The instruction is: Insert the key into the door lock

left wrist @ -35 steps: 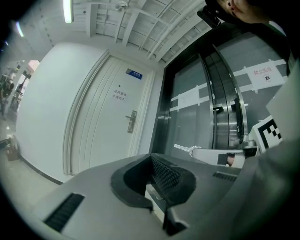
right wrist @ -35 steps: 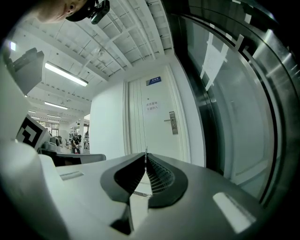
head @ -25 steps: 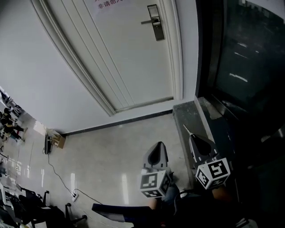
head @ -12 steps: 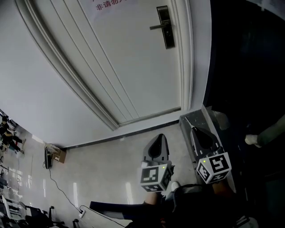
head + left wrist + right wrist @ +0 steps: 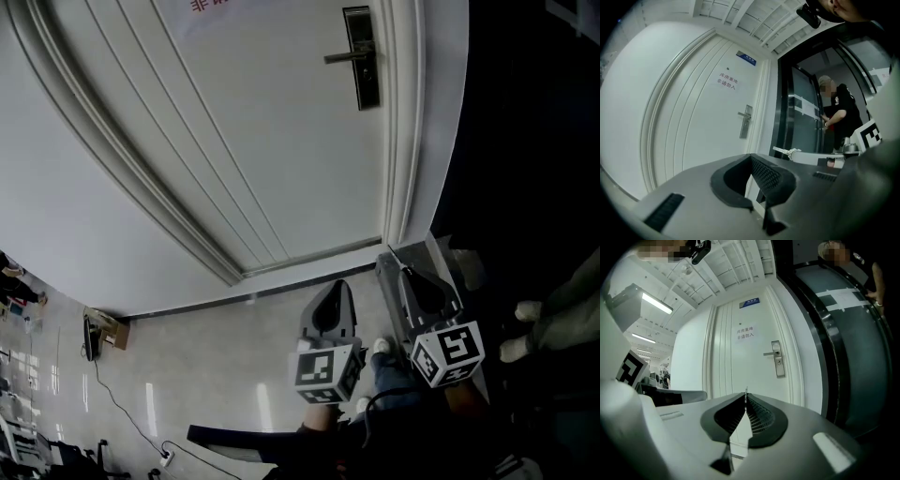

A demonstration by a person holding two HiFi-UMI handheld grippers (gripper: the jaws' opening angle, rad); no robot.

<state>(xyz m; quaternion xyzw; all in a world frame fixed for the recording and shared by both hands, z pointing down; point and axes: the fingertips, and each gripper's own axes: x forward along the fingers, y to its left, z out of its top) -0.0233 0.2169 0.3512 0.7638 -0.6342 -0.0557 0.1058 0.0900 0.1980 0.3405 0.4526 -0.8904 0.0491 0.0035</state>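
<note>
Right gripper view shows the right claw (image 5: pixel 746 394) closed down tight on the key (image 5: pixel 746 390). Only a thin sliver of metal sticks out past the pad tips, with its long axis running straight along the claw toward the door (image 5: pixel 740 362). The door lock (image 5: pixel 776 359) is a tall metal plate with a lever handle, set near the door's right edge. It sits above the key tip and a little to its right, and it is well apart from it, so the key is nowhere near the keyhole yet.

From the left gripper view, the left claw (image 5: pixel 751 155) has its pads drawn together with nothing between them. The key (image 5: pixel 783 150) can be seen off to its right, jutting from the other claw.

In the head view both claws hang low over the floor (image 5: pixel 216 356), side by side, the left claw (image 5: pixel 336 287) beside the right claw (image 5: pixel 406 275). The lock (image 5: pixel 364 58) is far up the door, almost in line above the right claw — that arm is the nearer one and already carries the key.

My reading is that the approach is only starting. The coming move means raising the right claw and carrying it forward, nudging it slightly right, while keeping the key's axis square to the lock plate.
</note>
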